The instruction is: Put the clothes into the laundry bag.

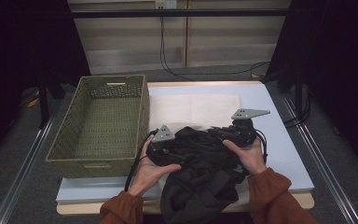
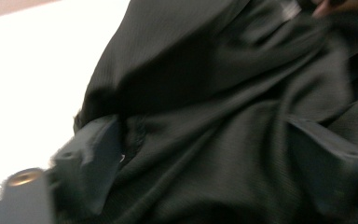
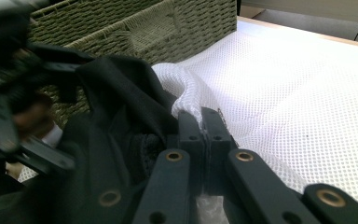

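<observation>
On the pale blue table top (image 1: 279,140), a crumpled black fabric garment (image 1: 200,172) is heaped at the near edge, part of it hanging over towards the person. Under its far side a white mesh laundry bag (image 1: 196,109) is spread flat. A large woven olive-green wicker basket (image 1: 100,126) with cut-out handles is set just beside the garment, at the left, and is seen close behind the fabric in the right gripper view.

The left gripper (image 1: 161,147) is held against the left flank of the garment; its jaws are spread wide with the black cloth bulging between them, the pads not being pressed on it. The right gripper (image 3: 201,123) is closed tight on a raised fold of the white mesh, pinched between its two black jaws at the far right edge of the garment. The garment is bunched against the right gripper's left jaw, and the left hand (image 1: 151,170) is partly screened by the heap.

Beyond the table, black cables (image 1: 168,60) are trailed down a pale wall panel.
</observation>
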`<state>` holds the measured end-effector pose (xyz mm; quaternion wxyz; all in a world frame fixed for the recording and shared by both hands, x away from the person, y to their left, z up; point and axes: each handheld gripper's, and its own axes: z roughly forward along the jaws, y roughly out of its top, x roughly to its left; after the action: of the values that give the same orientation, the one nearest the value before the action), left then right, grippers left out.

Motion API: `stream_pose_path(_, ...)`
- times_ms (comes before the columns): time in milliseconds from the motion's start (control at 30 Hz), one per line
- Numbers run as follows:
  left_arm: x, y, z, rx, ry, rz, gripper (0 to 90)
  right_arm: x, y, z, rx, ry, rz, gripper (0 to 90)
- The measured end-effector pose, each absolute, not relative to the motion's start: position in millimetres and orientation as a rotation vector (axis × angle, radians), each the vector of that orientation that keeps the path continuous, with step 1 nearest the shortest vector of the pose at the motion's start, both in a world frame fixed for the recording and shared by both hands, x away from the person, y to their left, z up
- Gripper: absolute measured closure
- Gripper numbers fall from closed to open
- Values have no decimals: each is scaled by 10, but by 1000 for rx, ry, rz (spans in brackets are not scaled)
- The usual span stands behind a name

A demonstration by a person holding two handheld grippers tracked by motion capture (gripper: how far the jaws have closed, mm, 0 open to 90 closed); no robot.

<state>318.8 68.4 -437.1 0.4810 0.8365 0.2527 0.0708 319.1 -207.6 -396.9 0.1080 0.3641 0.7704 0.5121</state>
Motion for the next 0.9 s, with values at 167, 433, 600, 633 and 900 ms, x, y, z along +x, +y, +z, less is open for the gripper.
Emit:
stream_pose_path(167, 3265, 625, -4484, 2033, 634, 97, 179, 3192, -2058, -3953, 1070, 2271, 1502, 897)
stream_pose_path(433, 3203, 642, -4331, 2063, 546, 94, 754, 3194, -2061, -3948, 1077, 2265, 1502, 897)
stream_pose_path(600, 3194, 626, -4280, 2029, 524, 57, 778, 3206, -2070, -3942, 1083, 2257, 1513, 897)
stream_pose_path(633, 3183, 617, -4265, 2021, 508, 49, 778, 3209, -2062, -3938, 1083, 2254, 1512, 897)
stream_pose_path(900, 3142, 437, -4202, 2030, 455, 45, 781, 3234, -1977, -3918, 1059, 2271, 1495, 897)
